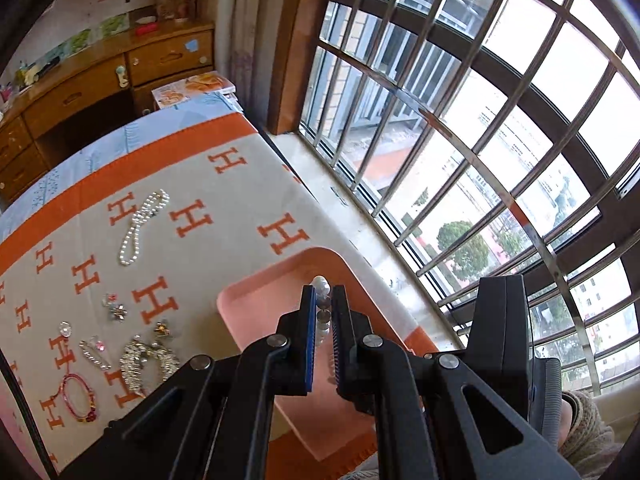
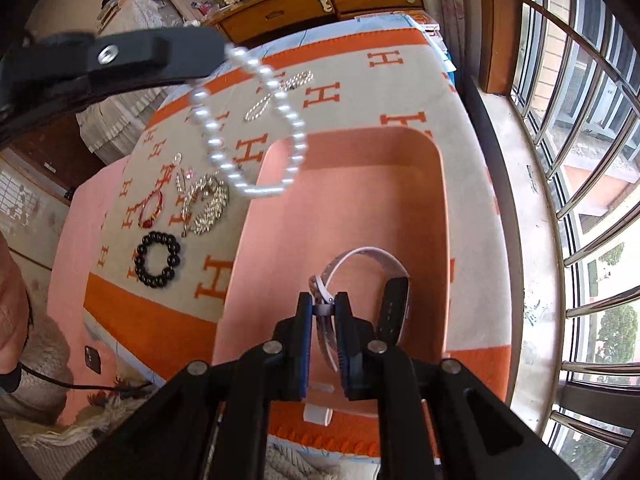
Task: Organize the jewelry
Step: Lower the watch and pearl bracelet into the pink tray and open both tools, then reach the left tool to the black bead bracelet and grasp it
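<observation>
My left gripper (image 1: 322, 294) is shut on a white pearl bracelet (image 2: 256, 132), which hangs from it above the far left corner of the pink tray (image 2: 434, 208); the tray also shows in the left wrist view (image 1: 256, 300). My right gripper (image 2: 322, 306) is shut on a watch (image 2: 362, 264) with a white and dark strap, held just over the tray's near part. On the cloth lie a pearl necklace (image 1: 142, 226), a rhinestone piece (image 2: 206, 204), a red bracelet (image 2: 151, 210) and a black bead bracelet (image 2: 158, 259).
The jewelry lies on a beige cloth with orange H marks (image 1: 224, 184) over a bed. A stone window sill (image 2: 516, 200) and barred window (image 1: 500, 120) run along the right. A wooden desk (image 1: 80, 92) stands beyond the bed. Small brooches (image 1: 116, 310) lie on the cloth.
</observation>
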Demonstrator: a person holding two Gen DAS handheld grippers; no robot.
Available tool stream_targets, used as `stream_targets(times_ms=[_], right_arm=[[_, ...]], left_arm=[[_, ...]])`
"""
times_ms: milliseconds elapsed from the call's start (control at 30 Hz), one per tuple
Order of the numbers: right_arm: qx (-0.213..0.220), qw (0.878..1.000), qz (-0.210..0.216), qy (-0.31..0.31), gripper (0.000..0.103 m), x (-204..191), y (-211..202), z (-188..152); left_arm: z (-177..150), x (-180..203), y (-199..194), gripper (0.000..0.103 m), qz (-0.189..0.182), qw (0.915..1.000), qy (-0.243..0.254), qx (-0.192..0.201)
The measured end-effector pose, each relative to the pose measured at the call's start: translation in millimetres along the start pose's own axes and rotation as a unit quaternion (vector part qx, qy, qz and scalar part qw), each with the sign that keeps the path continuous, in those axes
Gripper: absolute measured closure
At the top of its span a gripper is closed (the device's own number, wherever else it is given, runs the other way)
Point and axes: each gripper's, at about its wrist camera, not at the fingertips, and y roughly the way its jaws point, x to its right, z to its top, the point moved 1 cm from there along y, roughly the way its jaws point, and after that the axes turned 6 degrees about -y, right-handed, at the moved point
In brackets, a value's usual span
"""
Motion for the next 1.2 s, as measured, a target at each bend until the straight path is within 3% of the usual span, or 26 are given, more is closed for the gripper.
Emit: stream_targets(times_ms=[100,200,300,400,533,867,1000,1200], right_arm=[[0.009,1.0,0.013,0.007,0.089,2.1,-5.2,-8.4],[0.031,0.999,0.013,0.011,0.089,5.0,-14.5,-14.6],[0.047,0.999,0.011,0.007,0.089,3.4,-21.4,-17.2],[0.055,0.998,0.01,0.002,0.089,-0.5,-23.2,-18.3],[0.061,0.998,0.009,-0.005,0.089,-7.0,-22.3,-15.3],[0.065,0.997,0.024,-0.03,0.088,-38.6,-18.3,-4.1],[0.077,0.996,0.029,-0.039,0.069,-53.1,-20.2,1.2],[0.085,0.993,0.04,-0.068,0.068,-81.3,-21.7,12.2]], left_arm=[[-4.6,-0.5,27.6,0.098,-0.007,0.9998,-0.003,-0.018],[-6.9,-9.8,57.4,0.096,0.017,0.9993,0.006,-0.031],[-14.4,-22.0,74.1,0.075,0.056,0.9974,0.01,-0.043],[-25.0,-29.2,69.6,0.058,0.06,0.9976,0.007,-0.033],[-38.6,-33.3,43.2,0.043,0.073,0.9972,0.011,0.01],[-67.4,-90.0,-40.6,0.036,0.122,0.9883,-0.059,0.071],[-81.5,-125.2,-86.8,0.028,0.151,0.9774,-0.098,0.11],[-108.4,-173.1,-133.8,0.021,0.207,0.9572,-0.146,0.14]])
